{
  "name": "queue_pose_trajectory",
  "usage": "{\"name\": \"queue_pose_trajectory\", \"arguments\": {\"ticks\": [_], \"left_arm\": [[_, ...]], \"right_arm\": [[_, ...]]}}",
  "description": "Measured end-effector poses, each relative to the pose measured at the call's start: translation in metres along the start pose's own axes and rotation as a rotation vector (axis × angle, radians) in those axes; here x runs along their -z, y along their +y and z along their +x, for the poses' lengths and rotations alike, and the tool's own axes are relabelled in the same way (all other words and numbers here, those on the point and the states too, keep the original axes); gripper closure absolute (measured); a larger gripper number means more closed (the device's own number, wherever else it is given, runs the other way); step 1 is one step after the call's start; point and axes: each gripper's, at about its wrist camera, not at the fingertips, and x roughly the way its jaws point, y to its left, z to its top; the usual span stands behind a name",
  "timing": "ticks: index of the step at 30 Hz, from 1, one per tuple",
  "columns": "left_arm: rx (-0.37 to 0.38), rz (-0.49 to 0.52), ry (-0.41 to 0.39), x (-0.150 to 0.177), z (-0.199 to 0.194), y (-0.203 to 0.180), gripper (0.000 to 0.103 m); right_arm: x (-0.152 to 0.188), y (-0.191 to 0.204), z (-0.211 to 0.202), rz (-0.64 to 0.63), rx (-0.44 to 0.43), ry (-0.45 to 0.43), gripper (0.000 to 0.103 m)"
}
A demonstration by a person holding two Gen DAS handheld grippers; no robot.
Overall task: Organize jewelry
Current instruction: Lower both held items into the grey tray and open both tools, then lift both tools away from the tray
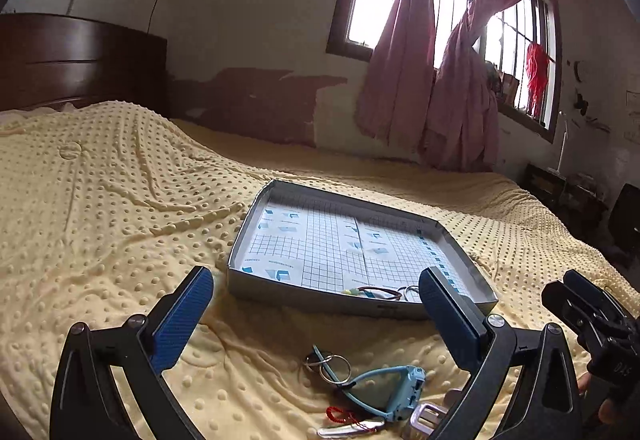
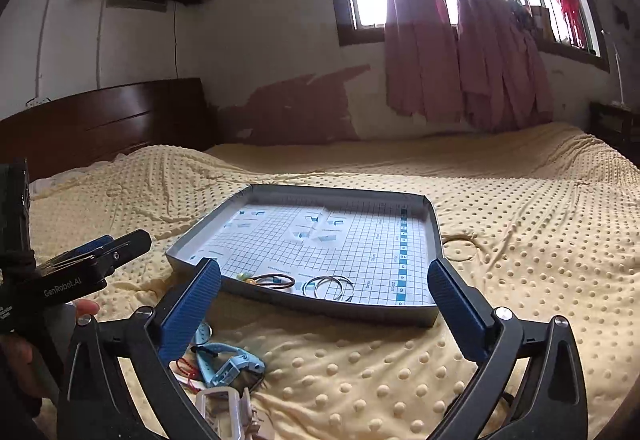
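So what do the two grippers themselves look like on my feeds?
Both match: the left gripper and the right gripper have black angular frames with silver pivot screws, and flat fingers faced with ribbed blue pads. The right wrist view shows white "GenRobot.AI" lettering on the left gripper's body. Bare fingertips show behind it; no sleeves or cables visible.

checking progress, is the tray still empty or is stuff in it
Not empty: the tray holds a brown cord bracelet and silver rings near its front edge. The blue watch lies outside on the bedspread.
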Motion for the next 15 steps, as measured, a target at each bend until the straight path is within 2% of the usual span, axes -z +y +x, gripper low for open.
{"name": "queue_pose_trajectory", "arguments": {"ticks": [4, 7, 10, 15], "left_arm": [[-0.007, 0.020, -0.075, 0.014, -0.039, -0.006, 0.000], [-0.009, 0.025, -0.109, 0.025, -0.065, -0.010, 0.000], [0.000, 0.028, -0.110, 0.035, -0.084, -0.014, 0.000], [0.008, 0.051, -0.101, 0.055, -0.106, -0.026, 0.000]], "right_arm": [[0.012, 0.005, -0.037, -0.038, 0.022, -0.063, 0.001], [0.019, 0.008, -0.063, -0.046, 0.039, -0.080, 0.001], [0.027, 0.006, -0.085, -0.027, 0.034, -0.072, 0.001], [0.046, 0.003, -0.116, -0.039, 0.085, -0.058, 0.001]]}}
